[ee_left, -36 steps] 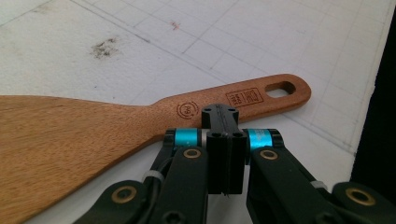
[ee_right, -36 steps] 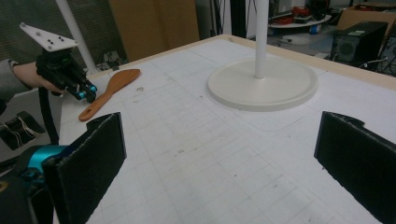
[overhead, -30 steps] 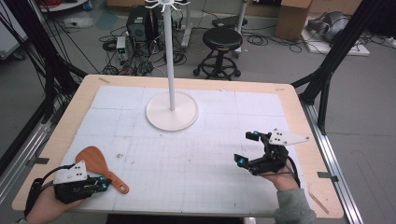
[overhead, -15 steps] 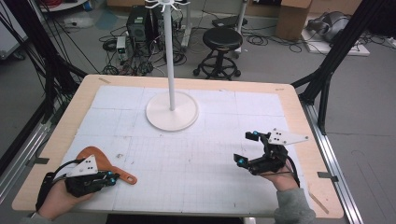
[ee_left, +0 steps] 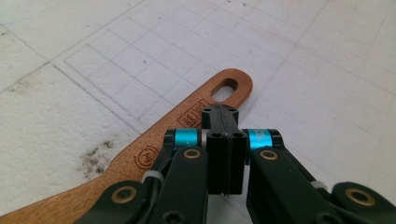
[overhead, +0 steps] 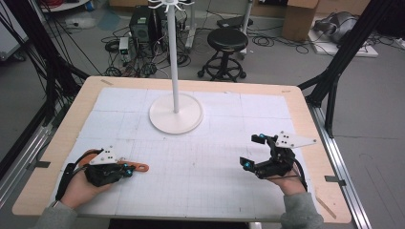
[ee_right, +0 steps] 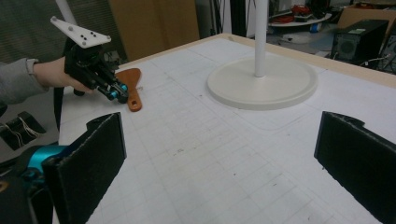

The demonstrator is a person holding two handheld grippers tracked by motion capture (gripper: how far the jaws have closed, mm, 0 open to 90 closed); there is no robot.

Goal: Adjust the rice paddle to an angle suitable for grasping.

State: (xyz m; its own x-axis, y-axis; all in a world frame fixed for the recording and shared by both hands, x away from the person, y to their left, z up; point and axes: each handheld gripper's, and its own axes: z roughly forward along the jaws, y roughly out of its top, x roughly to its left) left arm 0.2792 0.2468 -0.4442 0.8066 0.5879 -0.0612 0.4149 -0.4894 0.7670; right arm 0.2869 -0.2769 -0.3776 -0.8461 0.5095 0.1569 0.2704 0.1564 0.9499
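High view looked down and forward over the desk (overhead: pixel 305 114) from its near edge. Left gripper view sat close above the spatula (ee_left: pixel 140 158), facing along it. Right gripper view faced low across the desk; shared with high view: stand (ee_right: pixel 261 84), spatula.

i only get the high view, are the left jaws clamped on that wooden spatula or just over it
Observer: Just over it. The left gripper has its jaws shut on each other, and the spatula lies under them.
Operator: touching it?
Observer: Can't tell. The jaw tips sit just short of an oval hole in the handle's end.
Operator: right jaws?
Observer: The right gripper is wide open with nothing between its jaws, and it faces the white stand base.
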